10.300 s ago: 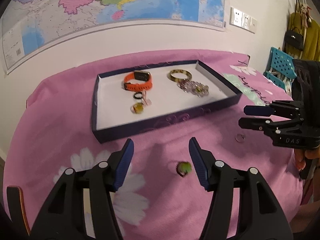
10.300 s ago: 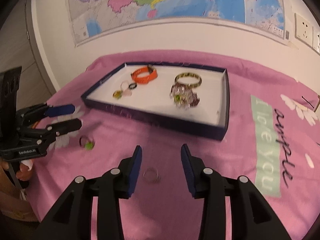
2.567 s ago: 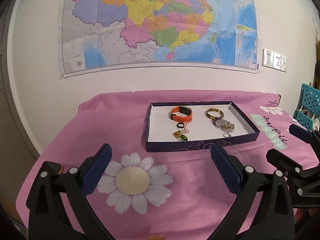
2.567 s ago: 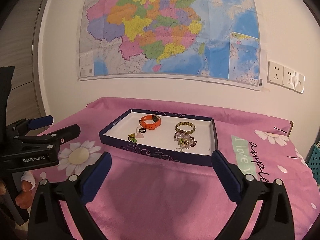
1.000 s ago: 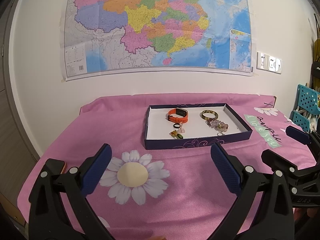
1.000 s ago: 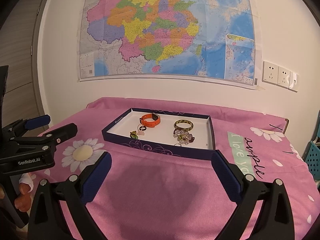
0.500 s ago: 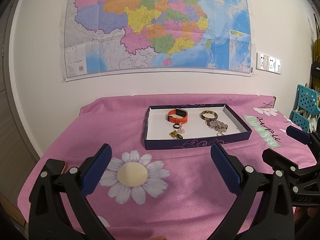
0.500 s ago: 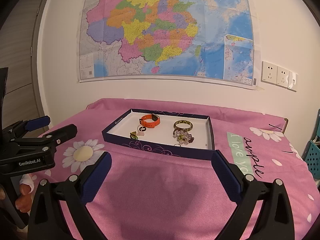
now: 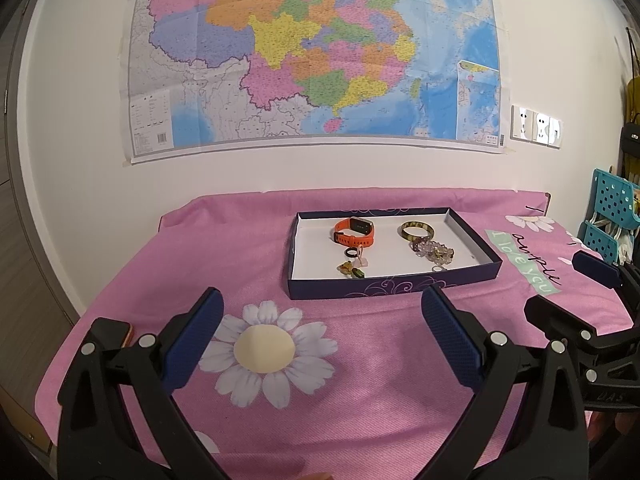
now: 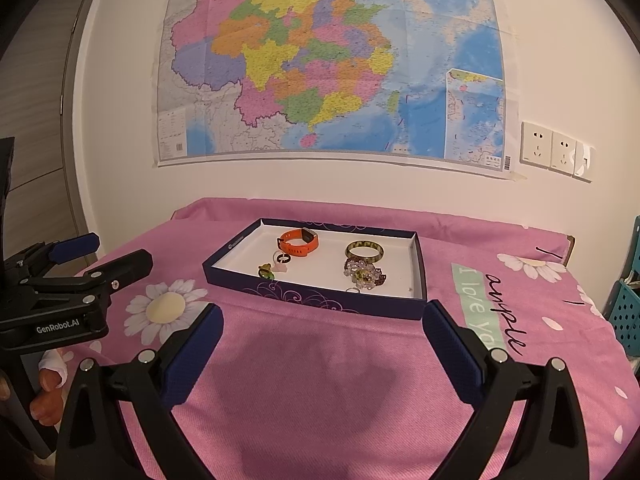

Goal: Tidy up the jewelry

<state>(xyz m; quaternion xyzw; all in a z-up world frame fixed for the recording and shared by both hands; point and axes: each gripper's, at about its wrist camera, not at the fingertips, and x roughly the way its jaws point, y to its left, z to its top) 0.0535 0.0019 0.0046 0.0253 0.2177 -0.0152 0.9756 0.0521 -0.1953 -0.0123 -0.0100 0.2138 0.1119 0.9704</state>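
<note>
Here both tools hang back from the table, well short of the box. The left gripper (image 9: pixel 320 316) has its jaws spread wide with nothing between them, over a white daisy (image 9: pixel 264 348) printed on the pink cloth (image 9: pixel 360 400). At the far left edge of the cloth, behind that gripper's arm, lies a dark flat thing with an orange rim (image 9: pixel 120 330); what it is cannot be told.

Further back sits the dark blue box (image 9: pixel 392 284) with a white floor, and the jewelry all lies inside it. In its left half are the orange watch band (image 9: pixel 354 232), a small black ring (image 9: pixel 352 253) just in front of it, a pale pink charm (image 9: pixel 362 261) beside the ring, and a green and yellow ring (image 9: pixel 350 270) nearest the front wall. In the right half are the mottled bangle (image 9: pixel 416 232), the cluster of clear and purple beads (image 9: pixel 434 251) just in front of it, and a thin silver ring (image 9: pixel 438 269) near the front wall.

The right gripper (image 10: pixel 322 326) is likewise spread wide and holds nothing, above bare pink cloth in front of the box. Right of the box the cloth carries a green strip with lettering (image 10: pixel 480 312). A large map (image 10: pixel 328 64) hangs on the wall behind, with wall sockets (image 10: pixel 554 154) to its right.
</note>
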